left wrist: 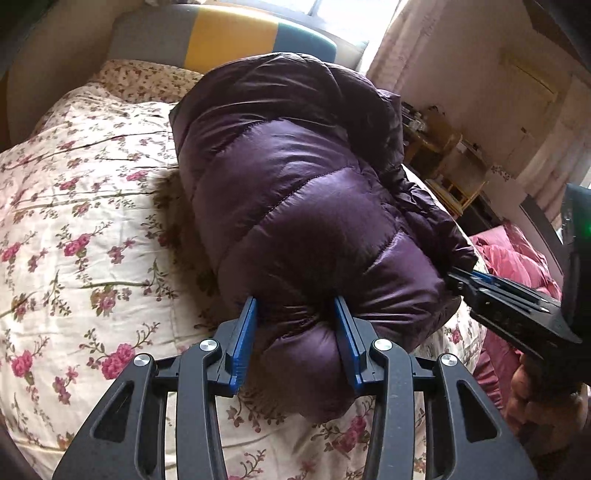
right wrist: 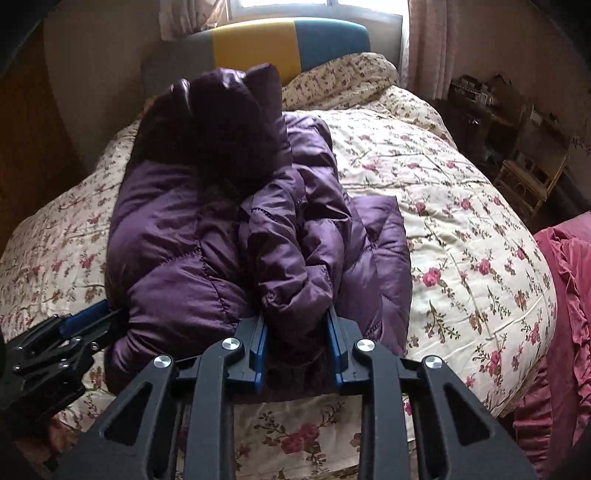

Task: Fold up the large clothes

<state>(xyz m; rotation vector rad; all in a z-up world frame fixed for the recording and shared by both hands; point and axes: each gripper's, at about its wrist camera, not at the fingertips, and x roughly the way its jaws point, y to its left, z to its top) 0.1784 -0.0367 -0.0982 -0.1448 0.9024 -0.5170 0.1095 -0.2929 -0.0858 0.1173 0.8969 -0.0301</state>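
clamping a puffed roll of the purple down jacket (left wrist: 295,206), the left gripper (left wrist: 297,343) had its blue pads (left wrist: 245,339) pressed into the fabric on both sides, so the padding bulged out between and below them. the right gripper (right wrist: 297,347) had its jaws drawn in on a bunched fold at the near end of the same jacket, fabric filling the gap between its blue pads (right wrist: 261,350). in the left wrist view the right gripper (left wrist: 476,284) entered from the right, its tip buried in the jacket's right flank, with a hand (left wrist: 535,391) on its handle. in the right wrist view the left gripper (right wrist: 85,321) reached in from the left and met the jacket's lower left side. the jacket lay bundled lengthwise on the floral bedspread (left wrist: 74,229), its near end close to the bed's near edge and its far end toward the striped headboard (left wrist: 229,33). a red cover (right wrist: 565,280) lay beyond the bed's right edge.
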